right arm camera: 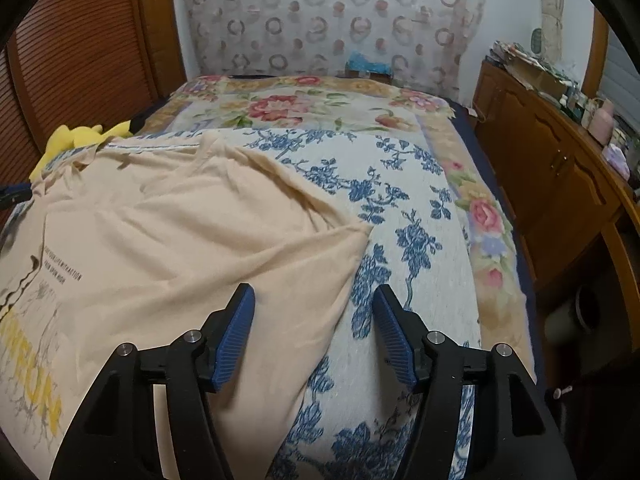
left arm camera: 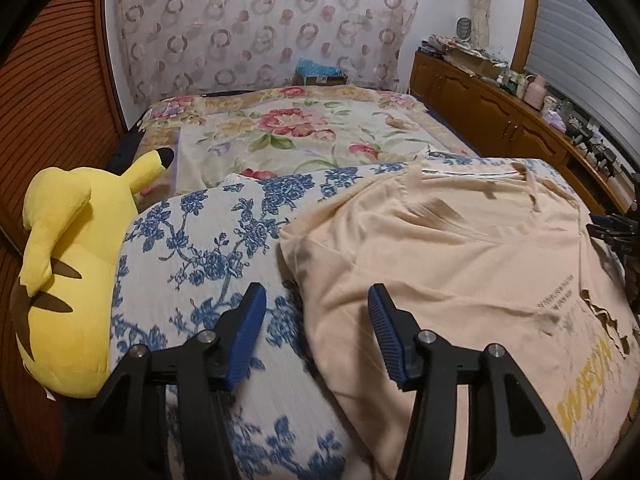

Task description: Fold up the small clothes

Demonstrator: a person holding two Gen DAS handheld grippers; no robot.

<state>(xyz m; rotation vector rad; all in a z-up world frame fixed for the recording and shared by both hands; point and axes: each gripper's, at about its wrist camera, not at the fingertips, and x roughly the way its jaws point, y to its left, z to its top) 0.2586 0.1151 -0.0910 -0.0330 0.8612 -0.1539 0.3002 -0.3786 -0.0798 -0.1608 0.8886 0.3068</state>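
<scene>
A beige T-shirt [left arm camera: 460, 264] with yellow print lies spread on a blue-flowered white cover [left arm camera: 208, 248] on the bed. My left gripper [left arm camera: 316, 300] is open and empty, hovering over the shirt's left edge. In the right wrist view the same shirt [right arm camera: 168, 248] fills the left side, its right sleeve corner pointing onto the cover [right arm camera: 404, 216]. My right gripper [right arm camera: 314, 300] is open and empty over the shirt's right edge. The right gripper also shows at the far right of the left wrist view [left arm camera: 616, 232].
A yellow Pikachu plush [left arm camera: 68, 280] lies left of the cover, also visible in the right wrist view [right arm camera: 76, 140]. A flowered blanket [left arm camera: 304, 128] covers the far bed. A wooden cabinet [right arm camera: 560, 176] with clutter runs along the right. A slatted wooden door [right arm camera: 80, 48] stands left.
</scene>
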